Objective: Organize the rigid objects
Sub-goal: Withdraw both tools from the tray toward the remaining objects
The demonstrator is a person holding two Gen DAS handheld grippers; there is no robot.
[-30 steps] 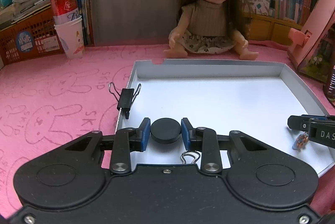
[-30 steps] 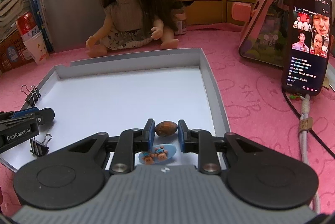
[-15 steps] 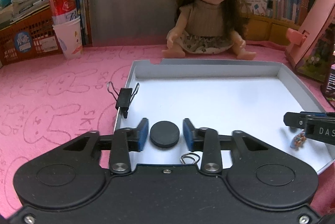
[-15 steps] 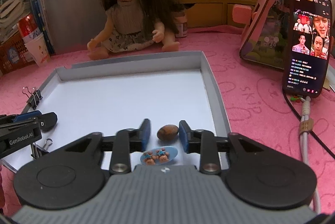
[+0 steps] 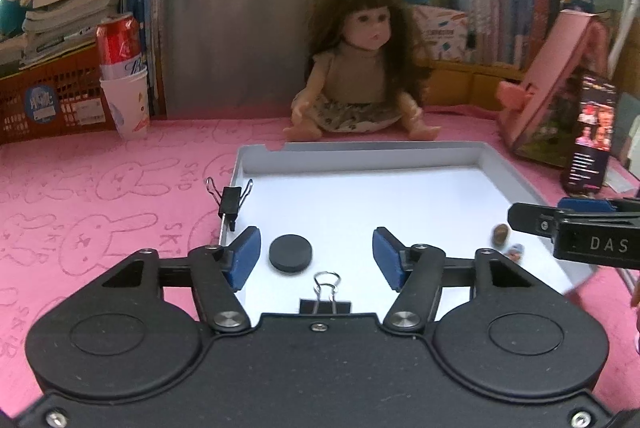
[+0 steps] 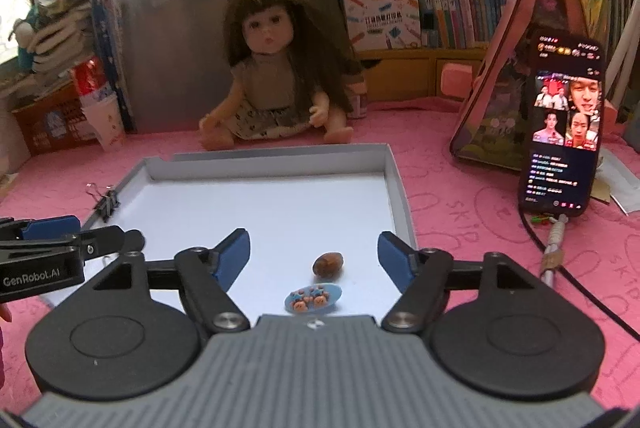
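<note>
A white shallow tray point(image 5: 508, 176) point(image 6: 396, 180) lies on the pink mat. In the left wrist view a black round disc point(image 5: 291, 252) lies in the tray between my left gripper's fingers; the left gripper point(image 5: 316, 256) is open and empty. A black binder clip point(image 5: 325, 302) lies just below it, and another point(image 5: 231, 197) is clipped on the tray's left wall. In the right wrist view a brown nut point(image 6: 328, 263) and a blue oval charm point(image 6: 313, 297) lie in the tray between the open fingers of my right gripper point(image 6: 314, 254). Both show small in the left view: the nut point(image 5: 500, 233), the charm point(image 5: 515, 251).
A doll point(image 5: 360, 76) point(image 6: 272, 76) sits behind the tray. A phone point(image 6: 560, 124) leans at the right with a cable point(image 6: 554, 248). A paper cup with a red can point(image 5: 124, 84) stands at the back left. Books, an orange crate and a pink toy house line the back.
Both grippers opened wide and pulled back and up. The black disc and the brown nut were let go and now lie in the tray.
</note>
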